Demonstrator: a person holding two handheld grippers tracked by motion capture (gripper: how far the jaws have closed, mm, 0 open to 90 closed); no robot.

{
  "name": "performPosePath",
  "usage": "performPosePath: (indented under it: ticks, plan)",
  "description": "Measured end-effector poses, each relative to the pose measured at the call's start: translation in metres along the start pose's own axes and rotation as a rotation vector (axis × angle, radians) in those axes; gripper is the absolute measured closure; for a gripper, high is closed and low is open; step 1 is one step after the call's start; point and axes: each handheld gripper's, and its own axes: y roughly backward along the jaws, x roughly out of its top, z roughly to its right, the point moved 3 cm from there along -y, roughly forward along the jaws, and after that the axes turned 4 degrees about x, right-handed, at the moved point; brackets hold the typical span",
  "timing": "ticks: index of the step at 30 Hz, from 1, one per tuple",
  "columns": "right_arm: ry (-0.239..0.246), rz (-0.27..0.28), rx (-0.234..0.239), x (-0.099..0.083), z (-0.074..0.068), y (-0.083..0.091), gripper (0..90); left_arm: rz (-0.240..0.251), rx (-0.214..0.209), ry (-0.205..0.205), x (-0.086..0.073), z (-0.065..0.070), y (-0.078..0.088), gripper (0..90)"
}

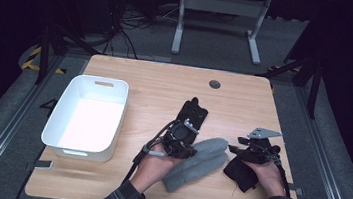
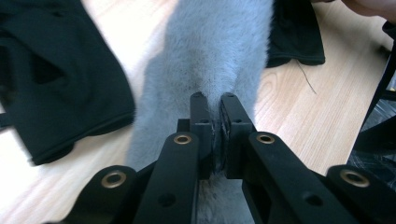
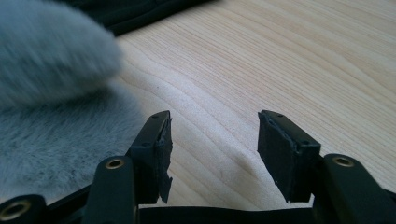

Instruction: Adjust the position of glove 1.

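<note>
A grey fuzzy cloth (image 1: 200, 162) lies on the wooden table (image 1: 155, 87) near its front edge. My left gripper (image 1: 190, 150) sits at the cloth's left end. In the left gripper view the gripper (image 2: 214, 100) is shut on a pinch of the grey fuzzy cloth (image 2: 210, 51). A black cloth (image 1: 240, 173) lies to the right under the person's right hand. My right gripper (image 1: 235, 150) rests above it. In the right gripper view this gripper (image 3: 212, 126) stands open over bare wood, with the grey cloth (image 3: 51, 116) just left of its jaws.
A white bin (image 1: 87, 117) stands on the left of the table. More black fabric (image 2: 56, 88) lies left of the grey cloth in the left gripper view, and another black piece (image 2: 294, 37) lies beyond it. A round hole cap (image 1: 214, 84) sits near the far edge.
</note>
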Motion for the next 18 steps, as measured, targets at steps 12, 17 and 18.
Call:
performPosePath:
  ticks: [12,17,18]
  plan:
    - [-0.005,0.005,-0.009,-0.001,0.002,0.002,45.8,0.086,0.007,-0.111,0.001,0.003,0.011,49.2]
    - [-0.005,0.004,-0.008,-0.001,0.001,0.003,45.7,0.097,0.015,-0.114,-0.007,-0.014,0.02,38.7]
    - [-0.004,0.004,-0.007,-0.001,0.001,0.003,45.7,0.101,0.003,-0.112,-0.01,-0.02,0.022,36.9]
